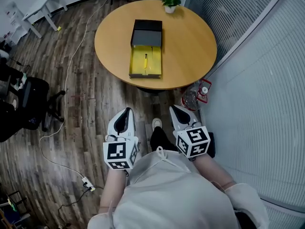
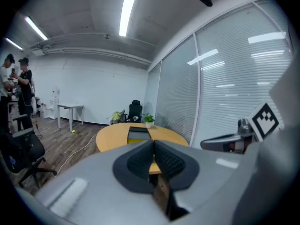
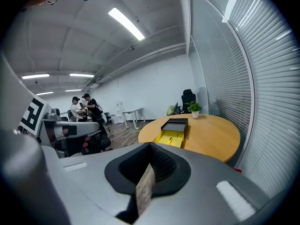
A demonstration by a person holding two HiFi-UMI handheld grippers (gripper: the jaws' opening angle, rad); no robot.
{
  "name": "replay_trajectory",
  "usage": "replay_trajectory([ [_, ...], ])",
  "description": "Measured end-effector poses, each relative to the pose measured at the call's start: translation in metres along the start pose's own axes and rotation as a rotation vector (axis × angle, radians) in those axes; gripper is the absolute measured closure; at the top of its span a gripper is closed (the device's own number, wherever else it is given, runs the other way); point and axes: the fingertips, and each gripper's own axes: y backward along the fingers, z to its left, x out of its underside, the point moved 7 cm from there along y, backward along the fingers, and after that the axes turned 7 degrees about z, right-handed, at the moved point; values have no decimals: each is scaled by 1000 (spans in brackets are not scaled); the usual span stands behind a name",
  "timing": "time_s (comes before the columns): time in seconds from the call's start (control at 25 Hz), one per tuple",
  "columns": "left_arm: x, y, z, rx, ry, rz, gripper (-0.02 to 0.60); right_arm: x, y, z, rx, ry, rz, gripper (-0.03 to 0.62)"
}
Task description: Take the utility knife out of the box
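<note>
An open box sits on a round wooden table (image 1: 190, 37), well ahead of me. Its black lid (image 1: 147, 32) lies at the far end and its yellow tray (image 1: 155, 66) faces me. A yellow utility knife (image 1: 146, 60) lies in the tray. My left gripper (image 1: 125, 112) and right gripper (image 1: 176, 109) are held side by side close to my body, above the floor and short of the table. Both are shut with nothing in them. The box (image 2: 138, 134) shows small over the left gripper (image 2: 153, 142). In the right gripper view the box (image 3: 174, 129) lies beyond the right gripper (image 3: 150, 147).
A small potted plant (image 1: 170, 1) stands at the table's far edge. A ribbed glass wall (image 1: 267, 89) runs along the right, with a red-and-clear object (image 1: 196, 93) at its foot. A black office chair (image 1: 33, 101) and a floor cable (image 1: 71, 61) lie left. People (image 3: 86, 108) stand far off.
</note>
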Motion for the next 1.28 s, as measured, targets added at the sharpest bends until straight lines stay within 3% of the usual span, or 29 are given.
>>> replay_trajectory([
  [0.28, -54, -116, 36, -32, -17, 12, 575, -75, -103, -70, -13, 22, -7, 594],
  [0.52, -75, -218, 52, -37, -21, 59, 575, -116, -170, -126, -5, 28, 20, 594],
  [0.92, -51, -346, 84, 16, 50, 244, 575, -116, -246, -172, 88, 3, 93, 594],
  [1.28, -13, -446, 105, 162, -4, 476, 575, -113, -305, -187, 168, -55, 132, 593],
])
